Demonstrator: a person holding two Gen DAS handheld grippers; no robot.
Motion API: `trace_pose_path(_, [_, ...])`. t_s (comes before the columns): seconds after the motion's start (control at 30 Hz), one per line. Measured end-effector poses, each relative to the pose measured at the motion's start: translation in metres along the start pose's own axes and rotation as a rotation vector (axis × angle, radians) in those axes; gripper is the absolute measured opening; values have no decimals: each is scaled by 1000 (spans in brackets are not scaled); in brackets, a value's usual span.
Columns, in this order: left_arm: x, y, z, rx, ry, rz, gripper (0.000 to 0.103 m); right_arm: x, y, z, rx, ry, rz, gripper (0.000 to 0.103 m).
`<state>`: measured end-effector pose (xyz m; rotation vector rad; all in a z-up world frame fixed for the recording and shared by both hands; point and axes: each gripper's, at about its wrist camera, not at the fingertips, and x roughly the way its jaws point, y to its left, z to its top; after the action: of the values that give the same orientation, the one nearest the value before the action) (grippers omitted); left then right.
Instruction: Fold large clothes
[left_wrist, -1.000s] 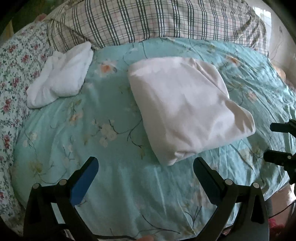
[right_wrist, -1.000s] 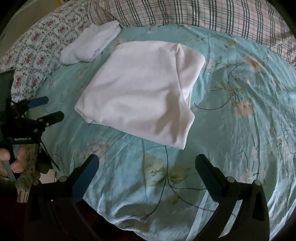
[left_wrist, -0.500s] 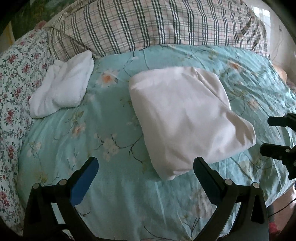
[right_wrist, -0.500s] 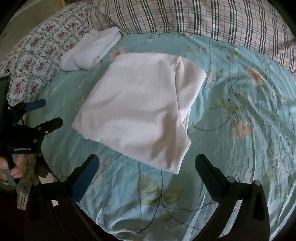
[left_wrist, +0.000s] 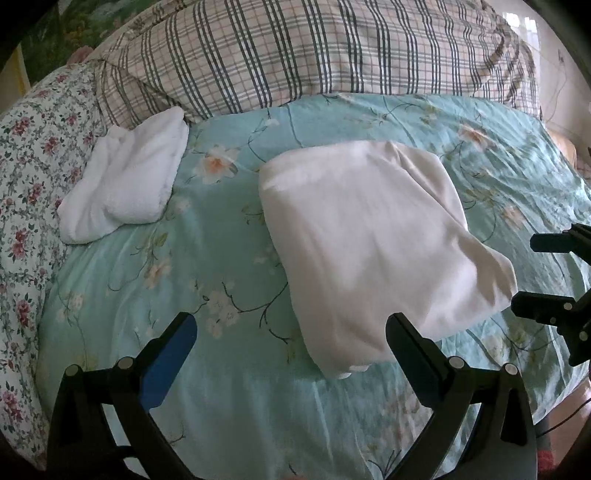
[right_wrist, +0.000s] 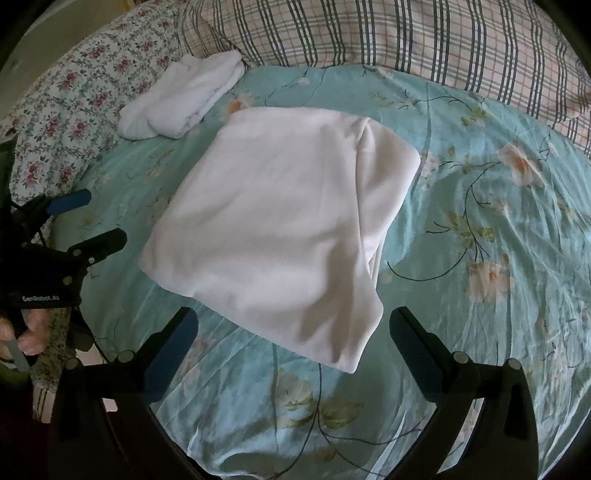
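While both claws gape, folded garment (left_wrist: 369, 243) lies flat.

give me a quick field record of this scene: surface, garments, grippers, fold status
surface: teal floral bedsheet, plaid quilt at the far edge, rose-print fabric at the left
main garment: pale pink garment, folded into a rough rectangle, flat on the sheet
second item: white folded cloth, apart from the pink one, near the plaid quilt
left gripper: open, holding nothing
right gripper: open, holding nothing
fold status: looks folded, neither gripper touching it
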<state>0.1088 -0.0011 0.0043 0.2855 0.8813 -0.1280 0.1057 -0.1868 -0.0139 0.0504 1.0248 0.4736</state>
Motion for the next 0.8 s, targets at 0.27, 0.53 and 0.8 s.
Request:
trace_pose_path(0.27, [5,2,3,-7,4,-1,102,3,-3,6,0,2,1,103])
trace_pose_path(0.53, [7,2,6,-7,8,-7,102,5,-4,8,2,5,2,103])
trace_pose_path(0.8, [5,0,7,-2,-6,-5,102,5,-5,10,0,5,5,103])
